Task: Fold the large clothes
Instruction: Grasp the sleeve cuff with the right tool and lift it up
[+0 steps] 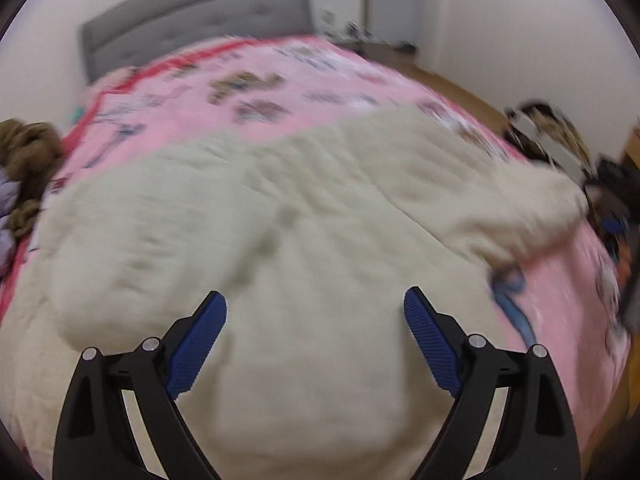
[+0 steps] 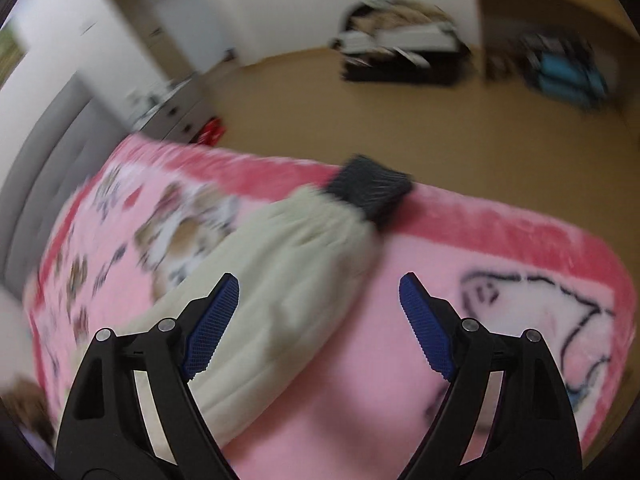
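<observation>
Left wrist view: cream fleece garment (image 1: pixel 304 216) spread wide over pink printed blanket (image 1: pixel 280 76) on the bed, fuzzy and rumpled; grey padded headboard (image 1: pixel 192 28) behind, brown clothes heap (image 1: pixel 24 152) at left edge. Left claw (image 1: pixel 315 308) spread wide above the fleece, holding nothing.

Right wrist view: cream sleeve (image 2: pixel 288 264) lying diagonally across blanket, ending in dark ribbed cuff (image 2: pixel 372 190) near red border. Right claw (image 2: pixel 319 292) gaping, empty. Blurred dark bags (image 2: pixel 400 48) on wooden floor (image 2: pixel 360 120) beyond.
</observation>
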`<move>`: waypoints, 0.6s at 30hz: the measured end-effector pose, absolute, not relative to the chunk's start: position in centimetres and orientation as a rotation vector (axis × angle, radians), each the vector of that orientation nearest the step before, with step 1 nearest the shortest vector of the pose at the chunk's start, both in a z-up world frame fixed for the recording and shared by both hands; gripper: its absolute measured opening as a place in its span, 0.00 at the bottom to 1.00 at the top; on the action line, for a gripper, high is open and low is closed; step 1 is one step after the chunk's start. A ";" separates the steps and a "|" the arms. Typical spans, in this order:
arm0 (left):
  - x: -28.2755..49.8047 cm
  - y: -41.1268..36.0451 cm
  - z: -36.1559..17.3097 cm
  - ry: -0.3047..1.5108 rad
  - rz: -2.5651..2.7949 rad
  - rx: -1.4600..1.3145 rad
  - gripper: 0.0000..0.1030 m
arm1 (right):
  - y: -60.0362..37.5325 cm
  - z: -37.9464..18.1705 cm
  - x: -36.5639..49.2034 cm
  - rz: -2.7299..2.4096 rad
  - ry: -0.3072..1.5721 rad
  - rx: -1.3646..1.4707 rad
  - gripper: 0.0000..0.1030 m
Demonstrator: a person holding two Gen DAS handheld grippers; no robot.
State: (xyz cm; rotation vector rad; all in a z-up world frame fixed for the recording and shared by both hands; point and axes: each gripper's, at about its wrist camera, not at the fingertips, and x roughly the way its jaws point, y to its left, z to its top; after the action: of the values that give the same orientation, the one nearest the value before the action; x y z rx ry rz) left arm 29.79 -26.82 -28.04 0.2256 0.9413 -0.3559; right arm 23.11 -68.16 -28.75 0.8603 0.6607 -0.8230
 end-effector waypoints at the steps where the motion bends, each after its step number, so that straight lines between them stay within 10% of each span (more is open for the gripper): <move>1: 29.8 -27.7 -29.1 0.986 -0.374 0.225 0.86 | -69.3 -29.5 23.0 -0.833 0.657 0.895 0.77; 6: 30.5 -28.0 -31.0 1.050 -0.346 0.191 0.86 | -71.5 -32.1 25.6 -0.710 0.716 0.917 0.73; 11: 30.4 -28.1 -32.4 1.073 -0.354 0.201 0.87 | -71.3 -31.4 25.5 -0.686 0.633 0.955 0.38; 18: 29.6 -28.6 -33.4 1.024 -0.349 0.231 0.90 | -64.8 -18.3 26.3 -0.378 0.435 0.831 0.31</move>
State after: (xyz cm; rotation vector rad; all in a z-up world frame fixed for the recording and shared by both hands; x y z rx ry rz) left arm 29.57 -28.60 -33.37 0.2315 1.0244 -0.3492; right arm 26.35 -64.80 -18.30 0.8307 0.4351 -0.3781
